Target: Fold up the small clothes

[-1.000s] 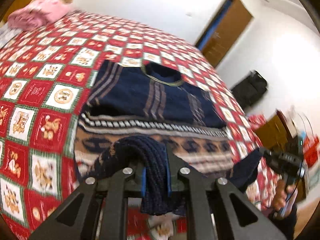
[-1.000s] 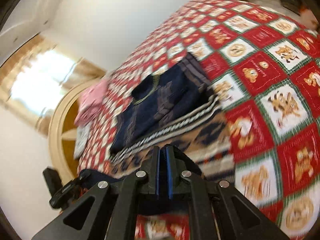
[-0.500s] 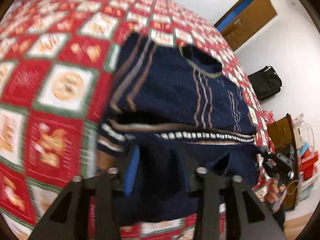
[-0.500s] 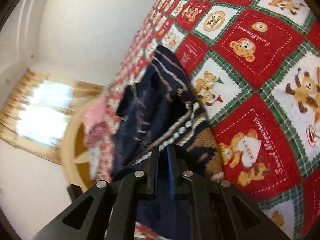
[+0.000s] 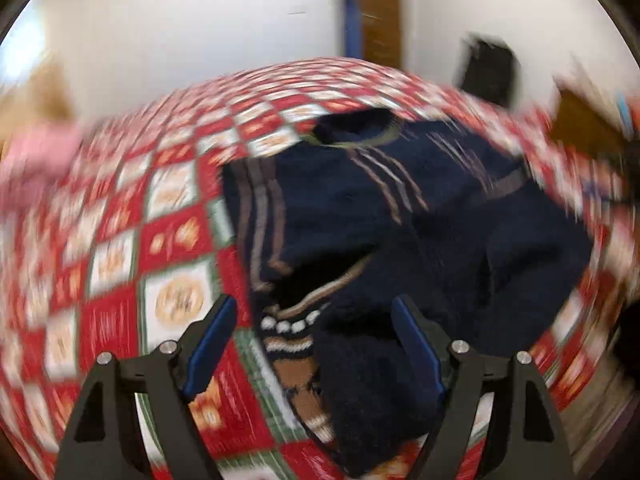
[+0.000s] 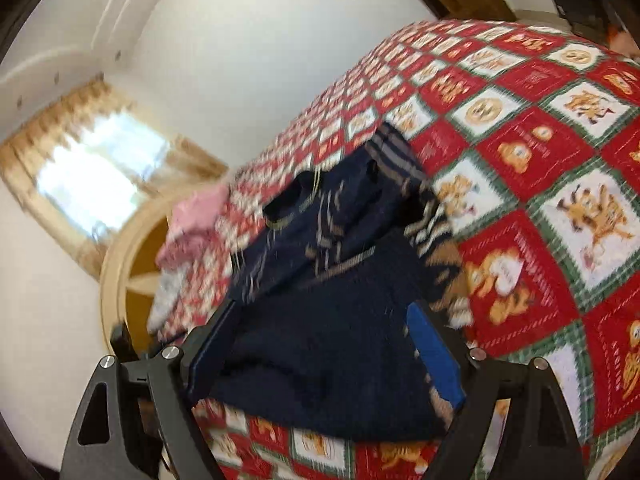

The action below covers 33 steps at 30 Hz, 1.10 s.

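A small navy knitted sweater (image 5: 360,208) with tan stripes lies on the red, white and green patchwork bedspread (image 5: 172,240), its bottom part folded up over the body. In the left wrist view my left gripper (image 5: 314,312) hangs over the sweater's near left corner; its jaws are opening and the fabric lies loose between the blue pads. The right wrist view shows the same sweater (image 6: 332,280) from its other side. My right gripper (image 6: 320,320) is over the near folded edge, jaws opening, pads off the cloth.
A pink garment (image 6: 192,220) lies further up the bed by the rounded wooden headboard (image 6: 120,264). A dark bag (image 5: 488,68) stands against the wall past the bed, beside a brown door (image 5: 380,12). Bare bedspread (image 6: 560,160) extends to the right of the sweater.
Both grippers were shut on the sweater's hem; they carried it forward over the body, let go and now stand wide. The left view has rolled and dropped.
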Available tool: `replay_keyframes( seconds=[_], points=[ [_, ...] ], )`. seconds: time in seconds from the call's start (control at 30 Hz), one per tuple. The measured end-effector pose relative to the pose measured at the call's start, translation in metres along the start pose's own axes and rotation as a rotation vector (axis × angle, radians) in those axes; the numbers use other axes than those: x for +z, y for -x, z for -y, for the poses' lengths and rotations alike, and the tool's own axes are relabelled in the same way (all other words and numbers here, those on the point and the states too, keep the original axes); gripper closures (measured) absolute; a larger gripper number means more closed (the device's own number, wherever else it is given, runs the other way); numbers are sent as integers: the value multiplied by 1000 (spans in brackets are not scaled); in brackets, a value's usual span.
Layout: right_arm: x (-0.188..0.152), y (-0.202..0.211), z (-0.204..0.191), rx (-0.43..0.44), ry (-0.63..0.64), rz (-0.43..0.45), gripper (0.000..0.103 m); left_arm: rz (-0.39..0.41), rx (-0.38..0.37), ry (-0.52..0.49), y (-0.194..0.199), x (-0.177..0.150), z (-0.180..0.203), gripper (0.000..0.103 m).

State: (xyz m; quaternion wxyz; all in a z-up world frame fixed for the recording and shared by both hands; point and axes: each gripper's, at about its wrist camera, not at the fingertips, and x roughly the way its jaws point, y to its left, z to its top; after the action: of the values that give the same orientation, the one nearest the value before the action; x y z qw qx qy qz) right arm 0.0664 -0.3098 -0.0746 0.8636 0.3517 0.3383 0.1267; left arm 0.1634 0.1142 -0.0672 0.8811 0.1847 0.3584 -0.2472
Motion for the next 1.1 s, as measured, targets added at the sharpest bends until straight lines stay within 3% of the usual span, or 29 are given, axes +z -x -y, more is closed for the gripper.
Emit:
replay_keyframes(
  seconds=[0.13, 0.2, 0.27, 0.4, 0.5, 0.57, 0.63, 0.67, 0.8, 0.87, 0.9, 0.97, 1.03, 1.1],
  points=[
    [-14, 5, 1, -3, 1, -47, 17, -49, -6, -347, -11, -10, 26, 21],
    [-15, 5, 2, -17, 0, -45, 17, -67, -30, -447, -16, -11, 30, 21],
    [-14, 7, 5, -32, -14, -44, 17, -83, -63, -456, -25, -4, 28, 21],
    [-9, 6, 12, -69, -54, -45, 17, -110, -140, -382, -53, 19, 26, 20],
    [-5, 7, 8, -147, 6, -33, 17, -104, -202, -311, -62, 27, 26, 23],
    [-3, 6, 4, -257, 87, -28, 17, -99, -240, -237, -63, 30, 22, 44],
    [2, 1, 5, -310, 125, -49, 17, -95, -296, -96, -61, 30, 15, 86],
    [4, -1, 5, -314, 134, -56, 17, -86, -320, -25, -59, 29, 10, 91],
    [13, -25, -1, -345, 239, -77, 18, 36, -384, 285, -39, 22, -16, 92],
    [18, -43, -4, -350, 281, -100, 21, 36, -402, 382, -42, 18, -27, 91],
    [21, -55, -5, -364, 312, -111, 23, 2, -361, 412, -53, 17, -28, 91],
    [23, -71, -7, -383, 366, -131, 27, -63, -298, 412, -65, 14, -27, 91],
    [22, -88, -9, -406, 427, -160, 28, -86, -282, 383, -68, 12, -21, 90],
    [17, -101, -7, -418, 454, -201, 28, -69, -278, 345, -63, 17, -14, 78]
  ],
)
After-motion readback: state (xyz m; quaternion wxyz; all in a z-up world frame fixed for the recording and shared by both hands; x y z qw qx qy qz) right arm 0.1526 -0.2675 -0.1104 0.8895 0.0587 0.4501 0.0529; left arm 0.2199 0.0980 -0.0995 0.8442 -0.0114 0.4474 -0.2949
